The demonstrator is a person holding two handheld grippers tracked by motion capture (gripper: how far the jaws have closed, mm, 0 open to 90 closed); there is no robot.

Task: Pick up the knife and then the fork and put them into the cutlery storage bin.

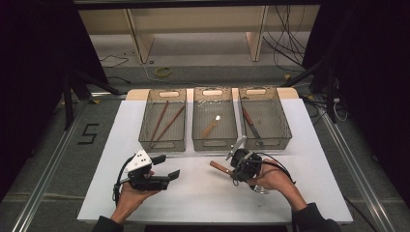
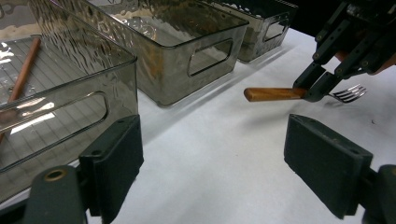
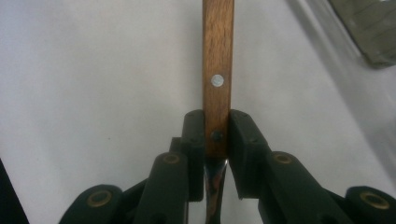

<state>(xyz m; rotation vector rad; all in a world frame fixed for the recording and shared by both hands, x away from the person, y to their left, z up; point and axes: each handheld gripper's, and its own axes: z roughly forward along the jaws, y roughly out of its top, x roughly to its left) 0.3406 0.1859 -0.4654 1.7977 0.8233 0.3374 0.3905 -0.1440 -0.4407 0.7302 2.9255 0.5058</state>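
Observation:
A fork (image 2: 280, 94) with a wooden handle (image 3: 217, 70) and metal tines (image 2: 349, 93) is held just above the white table. My right gripper (image 3: 216, 140) is shut on the handle near the metal neck; in the high view the right gripper (image 1: 237, 166) points left with the handle (image 1: 220, 167) sticking out toward the table's middle. My left gripper (image 2: 212, 163) is open with nothing between its jaws. In the high view the left gripper (image 1: 167, 166) rests in a hand at the front left.
Three smoked clear bins stand in a row at the back: the left bin (image 1: 163, 140) holds wooden chopsticks (image 1: 164, 121), the middle bin (image 1: 214, 140) a spoon (image 1: 211, 126), the right bin (image 1: 265, 140) a knife (image 1: 251, 123). White table surface (image 1: 193, 193) lies in front.

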